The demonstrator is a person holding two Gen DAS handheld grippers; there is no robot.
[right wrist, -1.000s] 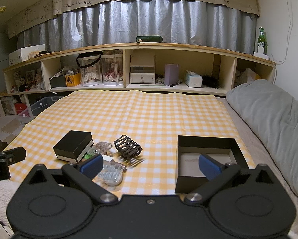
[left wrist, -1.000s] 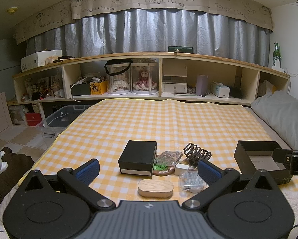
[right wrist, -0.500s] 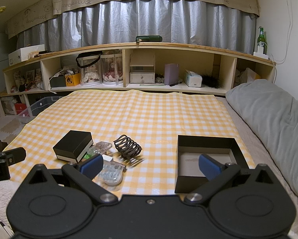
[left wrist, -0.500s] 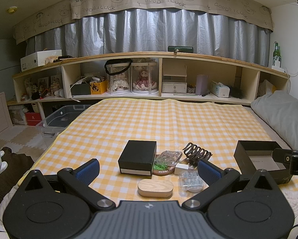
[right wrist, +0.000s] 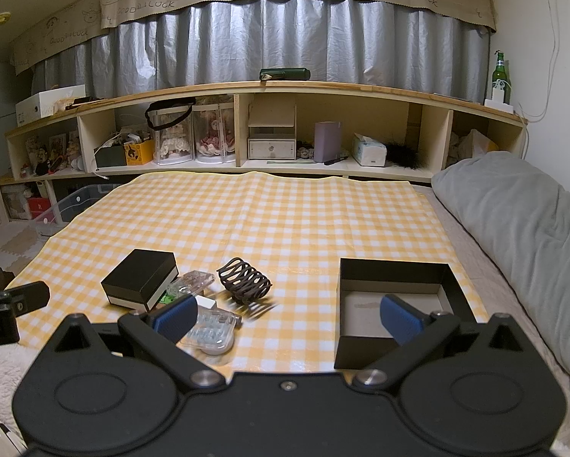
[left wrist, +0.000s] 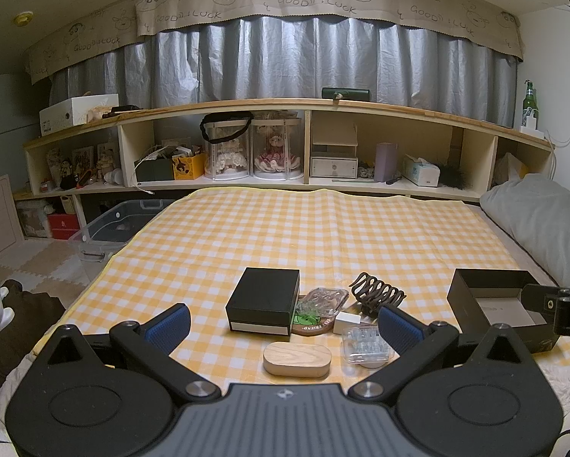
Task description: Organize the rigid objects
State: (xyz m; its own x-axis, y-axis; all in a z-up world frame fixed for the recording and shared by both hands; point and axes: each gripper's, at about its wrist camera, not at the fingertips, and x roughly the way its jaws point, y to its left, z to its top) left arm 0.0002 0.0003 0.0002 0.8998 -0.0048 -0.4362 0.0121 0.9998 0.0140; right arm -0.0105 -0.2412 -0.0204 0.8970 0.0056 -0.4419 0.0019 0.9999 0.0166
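Note:
On the yellow checked cloth [left wrist: 304, 236] lies a cluster: a closed black box [left wrist: 264, 304] [right wrist: 140, 280], a brown hair claw [left wrist: 376, 293] [right wrist: 245, 280], clear plastic cases [left wrist: 365, 346] [right wrist: 210, 329], a small white block [left wrist: 346, 321], a round coaster under a clear case [left wrist: 315, 318] and an oval wooden piece [left wrist: 296, 360]. An open black box [left wrist: 494, 308] [right wrist: 395, 304] stands to the right. My left gripper [left wrist: 285, 327] hangs open just before the wooden piece. My right gripper [right wrist: 287, 314] is open too, between the cluster and the open box.
A long wooden shelf [left wrist: 323, 144] full of dolls, boxes and tissues runs along the back under grey curtains. A grey pillow [right wrist: 521, 221] lies at the right. A clear storage bin [left wrist: 113, 228] sits on the floor at the left.

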